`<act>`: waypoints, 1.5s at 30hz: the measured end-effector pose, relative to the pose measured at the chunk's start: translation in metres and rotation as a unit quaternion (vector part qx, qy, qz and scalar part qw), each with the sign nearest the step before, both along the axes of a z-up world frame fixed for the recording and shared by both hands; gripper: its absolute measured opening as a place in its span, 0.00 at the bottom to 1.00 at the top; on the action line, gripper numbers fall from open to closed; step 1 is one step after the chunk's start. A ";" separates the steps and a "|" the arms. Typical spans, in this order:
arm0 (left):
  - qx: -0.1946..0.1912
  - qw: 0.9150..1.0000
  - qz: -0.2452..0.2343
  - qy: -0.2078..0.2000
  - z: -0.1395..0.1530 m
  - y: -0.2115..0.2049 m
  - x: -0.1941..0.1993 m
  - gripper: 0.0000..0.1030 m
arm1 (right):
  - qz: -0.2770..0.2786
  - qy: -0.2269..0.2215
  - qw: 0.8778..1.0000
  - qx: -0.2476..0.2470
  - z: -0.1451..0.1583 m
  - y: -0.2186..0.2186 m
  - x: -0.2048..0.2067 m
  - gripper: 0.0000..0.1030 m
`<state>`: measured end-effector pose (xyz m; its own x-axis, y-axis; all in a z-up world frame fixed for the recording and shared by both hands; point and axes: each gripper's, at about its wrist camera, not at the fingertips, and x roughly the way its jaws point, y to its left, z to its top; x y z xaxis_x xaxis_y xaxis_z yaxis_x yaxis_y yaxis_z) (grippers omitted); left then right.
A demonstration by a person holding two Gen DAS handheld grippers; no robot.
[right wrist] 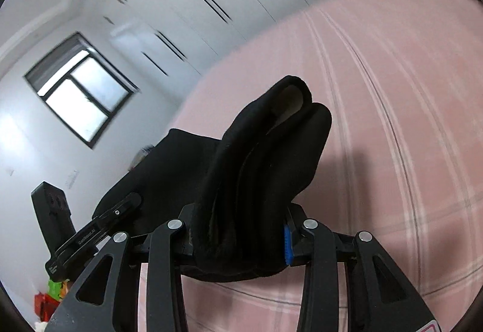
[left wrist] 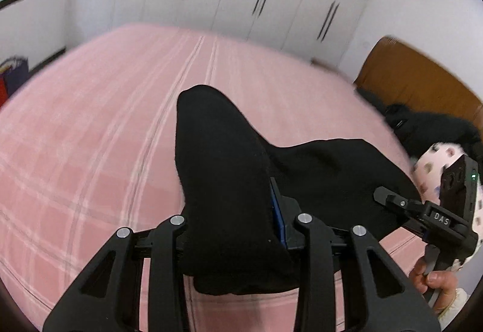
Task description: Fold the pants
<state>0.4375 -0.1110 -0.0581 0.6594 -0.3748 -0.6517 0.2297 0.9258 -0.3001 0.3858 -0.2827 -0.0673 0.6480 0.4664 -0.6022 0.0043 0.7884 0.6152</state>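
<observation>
Because the black pants (left wrist: 223, 196) are thick, soft knit cloth, they look light and limp: they will likely sag, drape and bunch rather than hold a shape, and they are neither fragile nor very slippery. A sound hold is on an edge or corner, one at each end, so the cloth hangs flat between two grips.

In the left wrist view, the pants fill the lower centre of the frame, a rounded lobe rising above the left gripper (left wrist: 232, 238), whose jaws are pinching the bunched fabric. From there the cloth stretches toward the right of the frame, above the pink checked bed cover (left wrist: 90, 126). At the far right edge, the right gripper (left wrist: 392, 199) bites into that same stretch, held by a hand (left wrist: 434, 280) in a patterned sleeve (left wrist: 437, 159). A dark heap of clothing (left wrist: 428, 126) lies in the upper right by a wooden headboard (left wrist: 416, 78).

In the right wrist view, the other gripper sits at the lower left, the pants span from it to the centre, and the near claw is pinched on thick rolled folds with a pale lining showing at top.
</observation>
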 end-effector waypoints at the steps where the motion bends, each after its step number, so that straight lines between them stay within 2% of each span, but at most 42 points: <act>1: 0.004 1.000 0.002 0.024 -0.024 0.001 0.002 0.32 | -0.002 0.026 1.000 -0.001 -0.023 0.000 -0.002 0.37; 2: 0.009 0.999 0.007 0.039 -0.038 0.001 0.002 0.35 | -0.009 0.045 0.999 -0.008 -0.038 0.000 -0.005 0.38; 3: 0.025 0.998 0.024 0.050 -0.057 0.004 0.000 0.43 | -0.020 0.062 0.998 -0.012 -0.053 -0.003 -0.010 0.47; 4: 0.038 0.997 0.037 0.056 -0.071 0.008 -0.003 0.50 | -0.029 0.069 0.997 -0.008 -0.059 -0.007 -0.015 0.61; 5: 0.047 0.996 0.046 0.062 -0.080 0.012 -0.007 0.66 | -0.048 0.075 0.996 -0.004 -0.062 -0.016 -0.024 0.67; 6: 0.058 0.994 0.064 0.067 -0.082 0.022 -0.011 0.75 | -0.063 0.070 0.996 -0.003 -0.059 -0.022 -0.032 0.70; 8: 0.054 0.994 0.077 0.050 -0.067 0.035 -0.024 0.74 | -0.107 0.049 0.992 -0.045 -0.032 -0.031 -0.051 0.70; 9: 0.066 0.993 0.094 0.035 -0.048 0.041 -0.031 0.73 | -0.123 0.022 0.990 -0.067 -0.010 -0.032 -0.059 0.72; 11: 0.073 0.992 0.107 0.013 -0.018 0.045 -0.036 0.74 | -0.088 -0.037 0.993 -0.075 0.028 -0.022 -0.056 0.57; 12: 0.065 0.992 0.104 0.005 0.001 0.044 -0.033 0.74 | -0.070 -0.041 0.993 -0.088 0.038 -0.013 -0.047 0.35; 14: 0.047 0.995 0.088 0.006 0.024 0.032 -0.016 0.74 | -0.022 -0.043 0.993 -0.109 0.056 0.012 -0.018 0.29; 16: 0.038 0.996 0.081 0.013 0.029 0.022 0.005 0.74 | 0.003 -0.043 0.991 -0.123 0.058 0.029 0.010 0.27; 17: 0.041 0.996 0.079 0.022 0.027 0.011 0.019 0.74 | 0.007 -0.027 0.990 -0.140 0.051 0.033 0.030 0.27; 19: 0.060 0.993 0.069 0.075 -0.001 -0.005 0.055 0.73 | -0.006 0.020 0.988 -0.153 0.025 0.028 0.058 0.27; 20: 0.074 0.989 0.072 0.110 -0.022 -0.007 0.074 0.73 | -0.014 0.045 0.986 -0.158 0.010 0.023 0.068 0.27; 21: 0.089 0.984 0.078 0.131 -0.036 -0.006 0.083 0.67 | -0.018 0.077 0.984 -0.162 -0.008 0.017 0.076 0.24; 22: 0.104 0.979 0.088 0.152 -0.054 -0.003 0.092 0.69 | -0.017 0.102 0.981 -0.162 -0.026 0.011 0.081 0.18; 23: 0.087 0.976 0.088 0.178 -0.071 0.004 0.100 0.73 | -0.015 0.092 0.986 -0.139 -0.034 0.003 0.080 0.18; 24: 0.069 0.975 0.096 0.190 -0.079 0.011 0.102 0.80 | -0.019 0.089 0.987 -0.130 -0.031 -0.001 0.079 0.14; 25: 0.055 0.973 0.109 0.198 -0.080 0.016 0.102 0.82 | -0.022 0.096 0.986 -0.132 -0.026 0.000 0.078 0.10; 26: 0.037 0.971 0.118 0.205 -0.080 0.020 0.102 0.82 | -0.026 0.097 0.985 -0.139 -0.016 0.003 0.074 0.10; 27: 0.024 0.971 0.122 0.205 -0.074 0.022 0.098 0.79 | -0.021 0.081 0.987 -0.138 -0.003 0.008 0.065 0.18; 29: 0.020 0.978 0.112 0.177 -0.055 0.020 0.084 0.76 | -0.009 0.038 0.989 -0.145 0.019 0.016 0.035 0.19; 31: 0.046 0.983 0.099 0.148 -0.034 0.017 0.056 0.78 | -0.007 0.039 0.985 -0.169 0.020 0.018 0.010 0.41; 33: 0.077 0.985 0.086 0.127 -0.017 0.015 0.024 0.80 | -0.025 0.043 0.983 -0.178 0.016 0.013 -0.017 0.42; 35: 0.111 0.983 0.089 0.116 -0.006 0.016 -0.004 0.80 | -0.044 0.049 0.984 -0.168 0.012 0.009 -0.043 0.42; 37: 0.121 0.982 0.090 0.114 -0.001 0.016 -0.023 0.80 | -0.054 0.044 0.984 -0.166 0.013 0.014 -0.065 0.42; 41: 0.144 0.980 0.084 0.109 0.000 0.006 -0.043 0.80 | -0.061 0.040 0.974 -0.215 0.023 0.037 -0.086 0.42; 45: 0.183 0.977 0.075 0.080 0.008 -0.013 -0.067 0.81 | -0.060 0.043 0.971 -0.228 0.028 0.051 -0.093 0.43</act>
<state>0.3702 -0.1244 -0.0497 0.5685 -0.0037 -0.8227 0.0605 0.9975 0.0372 0.2932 -0.2315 -0.0390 0.6192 0.0635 -0.7826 0.1490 0.9691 0.1965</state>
